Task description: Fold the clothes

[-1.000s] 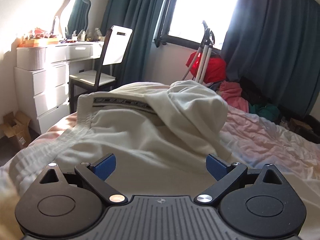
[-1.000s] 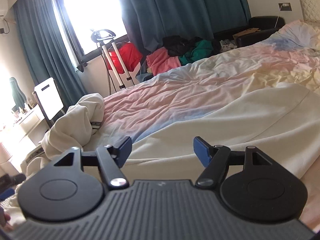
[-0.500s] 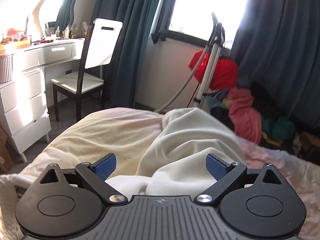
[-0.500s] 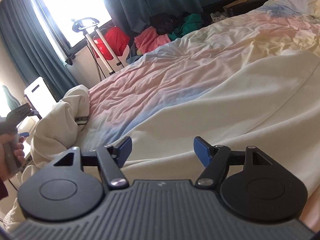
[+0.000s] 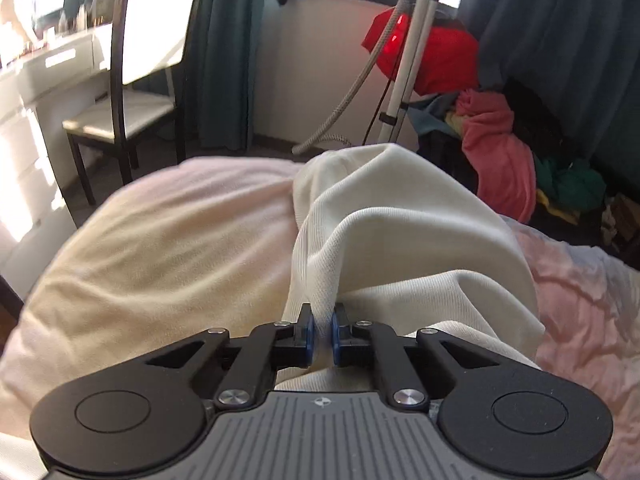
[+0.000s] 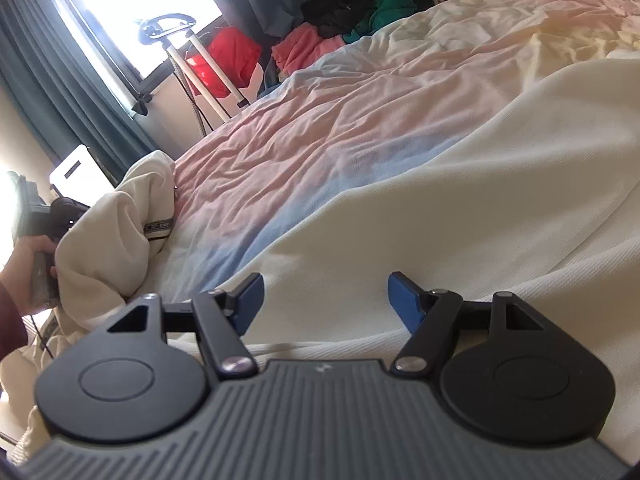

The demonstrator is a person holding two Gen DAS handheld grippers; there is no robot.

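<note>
Left wrist | left gripper (image 5: pixel 322 332) jaws pinch ribbed cream garment (image 5: pixel 400 248) fold

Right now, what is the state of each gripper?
Left gripper: closed on a fold of the cream garment.
Right gripper: open, holding nothing, above the garment.

Background: white chair (image 5: pixel 140 64) far left, red bag (image 5: pixel 432 56) behind a stand (image 5: pixel 404 72), teal curtains (image 5: pixel 560 40) far right
</note>
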